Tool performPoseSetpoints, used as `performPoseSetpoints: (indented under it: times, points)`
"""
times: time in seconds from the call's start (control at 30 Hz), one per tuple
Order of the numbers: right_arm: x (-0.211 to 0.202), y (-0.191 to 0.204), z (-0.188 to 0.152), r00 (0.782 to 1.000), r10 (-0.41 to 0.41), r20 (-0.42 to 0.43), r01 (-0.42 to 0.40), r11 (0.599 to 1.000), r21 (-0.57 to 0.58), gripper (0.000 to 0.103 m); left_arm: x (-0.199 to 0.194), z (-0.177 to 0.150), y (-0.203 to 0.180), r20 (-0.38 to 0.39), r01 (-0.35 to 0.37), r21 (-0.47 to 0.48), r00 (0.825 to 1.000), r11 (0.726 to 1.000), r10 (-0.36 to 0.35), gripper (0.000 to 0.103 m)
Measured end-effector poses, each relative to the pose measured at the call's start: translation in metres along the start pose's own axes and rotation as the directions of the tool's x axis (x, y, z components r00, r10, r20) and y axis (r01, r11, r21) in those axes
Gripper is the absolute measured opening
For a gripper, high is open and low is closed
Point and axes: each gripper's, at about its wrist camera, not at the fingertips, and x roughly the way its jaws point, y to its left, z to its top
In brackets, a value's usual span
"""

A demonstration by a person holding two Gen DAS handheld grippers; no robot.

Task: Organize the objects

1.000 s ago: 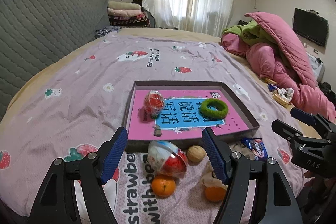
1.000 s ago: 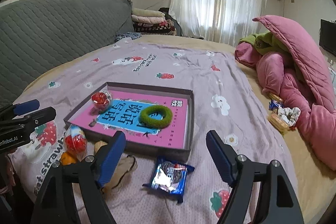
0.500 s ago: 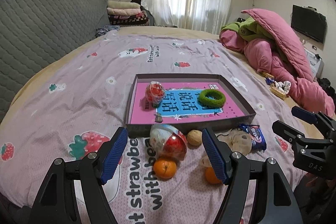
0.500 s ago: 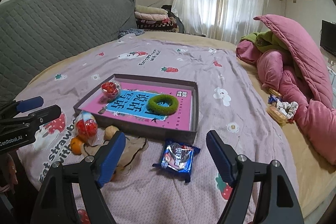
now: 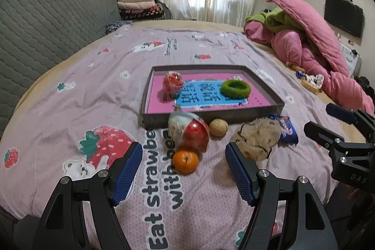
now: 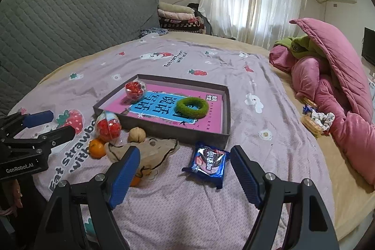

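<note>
While you hold both tools over the near edge of the bed (image 5: 58, 109), each points forward and slopes downward toward the bedspread; your left hand-held gripper (image 5: 184, 170) has its blue pads (image 5: 127, 170) spread wide with nothing between them; the orange (image 5: 185, 161) lies on the bedspread in line with the gap, clear of both pads. Your right hand-held gripper (image 6: 185, 173) is equally wide and empty; the blue snack packet (image 6: 208, 163) lies beyond its gap, untouched; in the right wrist view the left tool appears at the left edge, level with the strawberry print.

Beyond the orange, a clear egg-shaped capsule with red contents (image 5: 189, 132) rests against the front wall of the shallow tray (image 5: 211, 116); a walnut (image 5: 218, 127) sits just beside it; a crumpled beige cloth (image 5: 257, 137) lies between the walnut and the packet, with a second orange (image 6: 135, 180) partly hidden under it. Inside the tray lie a second red capsule (image 5: 173, 82) and a green fuzzy ring (image 5: 235, 88), well apart.
</note>
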Motion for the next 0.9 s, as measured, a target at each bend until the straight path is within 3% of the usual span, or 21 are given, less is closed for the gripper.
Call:
performPoseSetpoints:
  times: [0.9]
  points:
    - [-0.002,0.027,-0.027,0.997,0.047,-0.062,-0.049,0.998,-0.027,0.079,0.010,-0.025,-0.005,-0.105,0.025,0.018,0.994,1.000,-0.023,0.075]
